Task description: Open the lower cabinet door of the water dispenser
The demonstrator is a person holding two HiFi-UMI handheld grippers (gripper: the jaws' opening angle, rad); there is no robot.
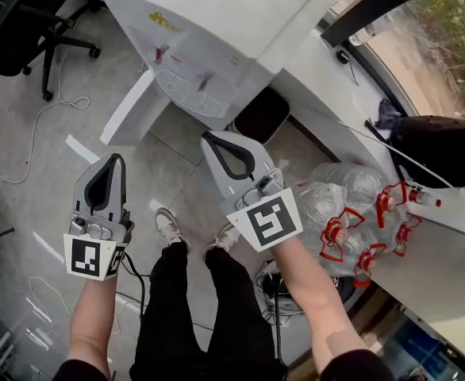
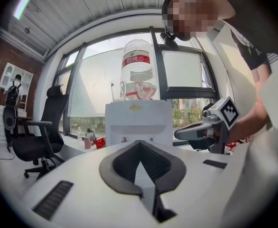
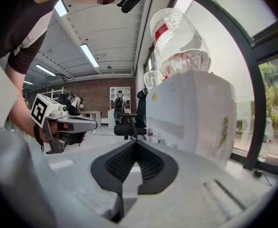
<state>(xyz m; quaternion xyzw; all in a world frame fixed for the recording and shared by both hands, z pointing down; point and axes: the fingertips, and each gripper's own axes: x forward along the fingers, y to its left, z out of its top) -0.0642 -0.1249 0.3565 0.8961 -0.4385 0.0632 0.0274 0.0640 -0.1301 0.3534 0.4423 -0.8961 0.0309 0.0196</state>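
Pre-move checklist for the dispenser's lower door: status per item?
1. Left gripper jaws shut, nothing between them: ok.
2. Right gripper jaws shut, nothing between them: ok.
3. Lower cabinet door swung out from the water dispenser: ok, it looks open.
4. Both grippers apart from the door: ok.
5. Cabinet interior free of obstructions: cannot tell, hidden from every view.
6. Bottle upright on the dispenser: ok.
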